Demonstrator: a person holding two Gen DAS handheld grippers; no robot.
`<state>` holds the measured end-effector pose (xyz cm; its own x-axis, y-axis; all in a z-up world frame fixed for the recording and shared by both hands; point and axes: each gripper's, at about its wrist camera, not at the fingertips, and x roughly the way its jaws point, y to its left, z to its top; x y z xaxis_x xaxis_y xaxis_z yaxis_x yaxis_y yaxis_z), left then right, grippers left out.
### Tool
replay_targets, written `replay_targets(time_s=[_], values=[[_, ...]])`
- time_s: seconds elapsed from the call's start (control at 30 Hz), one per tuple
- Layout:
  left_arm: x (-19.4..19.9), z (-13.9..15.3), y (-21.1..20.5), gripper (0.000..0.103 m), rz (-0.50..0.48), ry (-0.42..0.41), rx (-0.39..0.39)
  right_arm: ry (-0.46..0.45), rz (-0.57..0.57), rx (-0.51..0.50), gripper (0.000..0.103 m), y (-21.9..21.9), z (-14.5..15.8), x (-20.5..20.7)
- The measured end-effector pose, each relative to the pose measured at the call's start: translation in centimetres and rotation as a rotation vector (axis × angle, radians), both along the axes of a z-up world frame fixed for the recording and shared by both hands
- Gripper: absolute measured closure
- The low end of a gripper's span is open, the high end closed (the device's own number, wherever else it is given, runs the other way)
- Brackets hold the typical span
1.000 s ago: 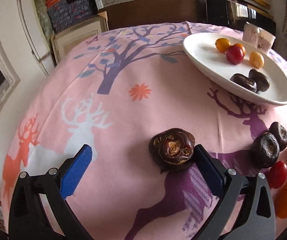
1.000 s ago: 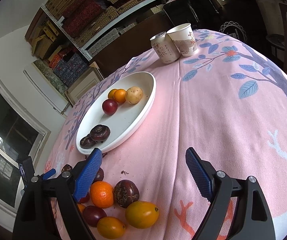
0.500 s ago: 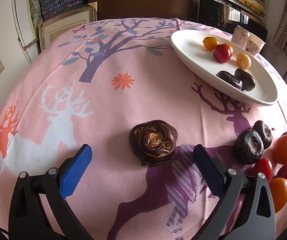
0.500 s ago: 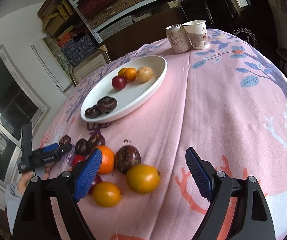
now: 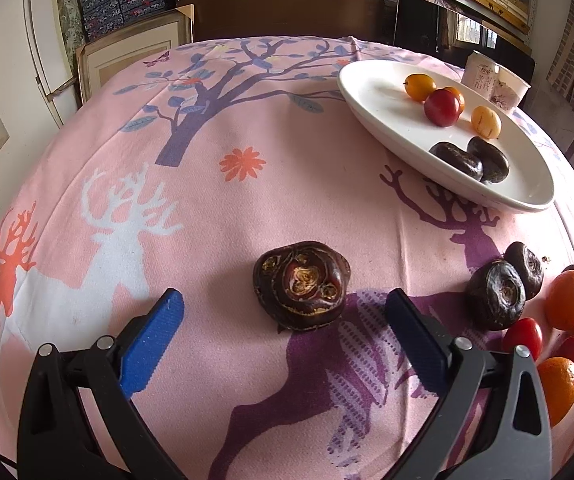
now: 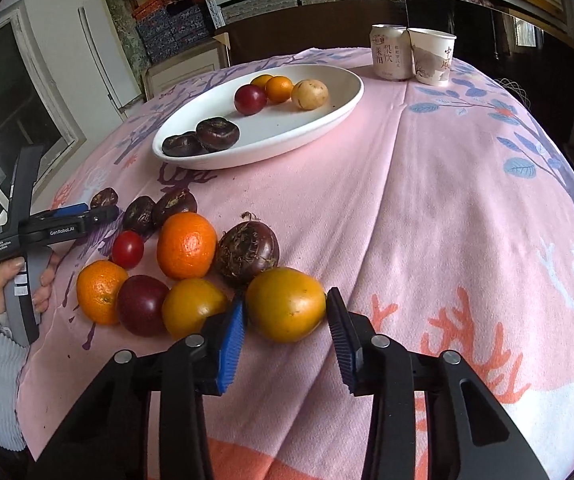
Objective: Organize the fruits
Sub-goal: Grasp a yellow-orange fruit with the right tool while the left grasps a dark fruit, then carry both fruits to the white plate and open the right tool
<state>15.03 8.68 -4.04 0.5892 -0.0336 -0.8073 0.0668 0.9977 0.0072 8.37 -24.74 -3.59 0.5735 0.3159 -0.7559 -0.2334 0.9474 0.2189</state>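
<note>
1. Left wrist view: my left tongs [image 5: 285,314] stand wide open and hold nothing. A dark water chestnut [image 5: 302,285] lies on the pink cloth [image 5: 215,216] of the tabletop, in line with the gap and just beyond the blue pads [image 5: 153,338].
2. Left wrist view: I judge this chestnut hard, light and squat. Its glossy skin may slip, so I would grip across the widest flanks.
3. Left wrist view: the white oval plate [image 5: 371,92] sits far right. It carries two dark chestnuts, a red plum and small orange and yellow fruits.
4. Right wrist view: my right tongs [image 6: 286,326] are partly closed around a smooth yellow-orange fruit [image 6: 285,309]. The pads stand at its two sides; I cannot tell whether they press it. It rests on the tabletop.
5. Right wrist view: I judge this fruit firm but bruisable and prone to roll. A hold across its middle suits it.
6. Right wrist view: beside it lie a fibrous dark chestnut [image 6: 248,252], a dimpled tangerine [image 6: 186,245] and a glossy cherry tomato [image 6: 127,249]. A can [image 6: 391,52] and a paper cup [image 6: 433,56] stand behind the plate.
</note>
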Motion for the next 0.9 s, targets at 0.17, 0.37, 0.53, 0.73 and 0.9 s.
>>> replay_targets(time_s=[0.17, 0.37, 0.53, 0.73, 0.9], values=[[-0.3, 0.4, -0.7, 0.031, -0.035, -0.026, -0.005, -0.007, 0.001, 0.012, 0.063, -0.1, 0.0, -0.1], [-0.5, 0.7, -0.9, 0.058, -0.052, -0.043, -0.013, 0.000, -0.002, 0.060, 0.063, -0.7, 0.0, 0.1], [-0.7, 0.9, -0.5, 0.058, -0.048, -0.058, -0.040, -0.001, -0.006, 0.068, 0.063, -0.8, 0.0, 0.1], [-1.3, 3.8, -1.9, 0.059, -0.078, -0.150, -0.093, -0.088, -0.042, 0.083, 0.063, -1.3, 2.0, 0.0], [1.4, 6.6, -5.9, 0.058, -0.143, -0.188, -0.099, -0.165, -0.038, 0.062, 0.063, 0.6, 6.0, 3.6]])
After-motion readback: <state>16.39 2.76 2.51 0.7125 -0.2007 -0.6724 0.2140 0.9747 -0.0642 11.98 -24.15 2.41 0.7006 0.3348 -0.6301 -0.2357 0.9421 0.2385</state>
